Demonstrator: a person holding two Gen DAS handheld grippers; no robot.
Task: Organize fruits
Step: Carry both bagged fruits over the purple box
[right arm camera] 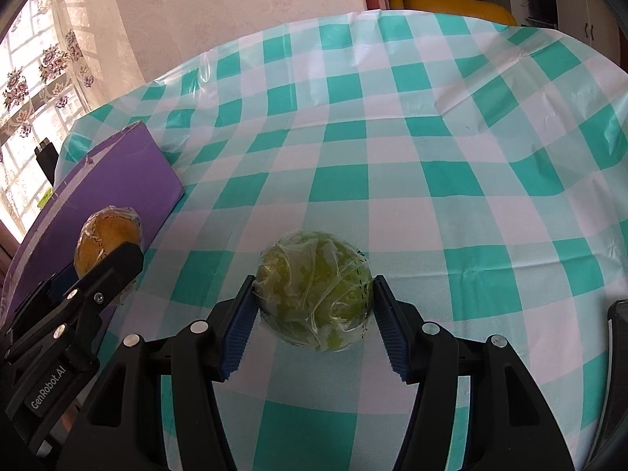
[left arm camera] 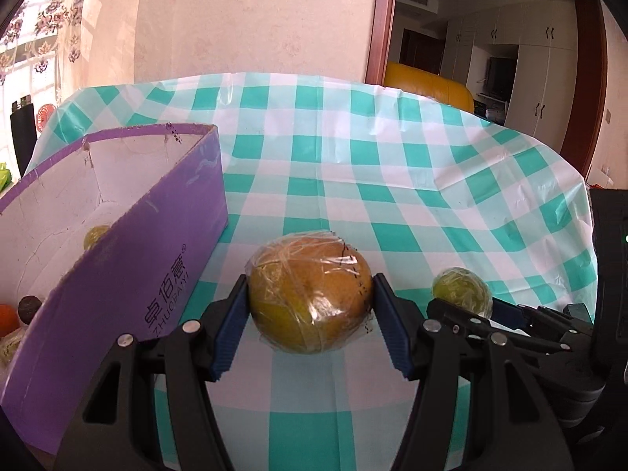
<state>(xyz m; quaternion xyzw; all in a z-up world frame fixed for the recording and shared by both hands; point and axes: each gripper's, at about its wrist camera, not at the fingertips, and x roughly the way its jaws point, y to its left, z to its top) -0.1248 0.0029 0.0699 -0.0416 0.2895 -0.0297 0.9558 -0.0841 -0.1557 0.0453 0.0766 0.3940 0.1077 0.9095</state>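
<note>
Film-wrapped orange fruit (left arm camera: 310, 294) and green fruit (right arm camera: 314, 290) on tablecloth

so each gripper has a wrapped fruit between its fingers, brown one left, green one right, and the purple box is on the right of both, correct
Not quite: the purple box is to the left of both fruits, as the left wrist view shows. The rest holds: the left gripper has the brown fruit between its fingers and the right gripper has the green fruit, both wrapped in film.

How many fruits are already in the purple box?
4 show: a yellow-green fruit deep inside, plus a dark fruit, an orange fruit and a pale wrapped fruit nearer. The box wall may hide more.
</note>
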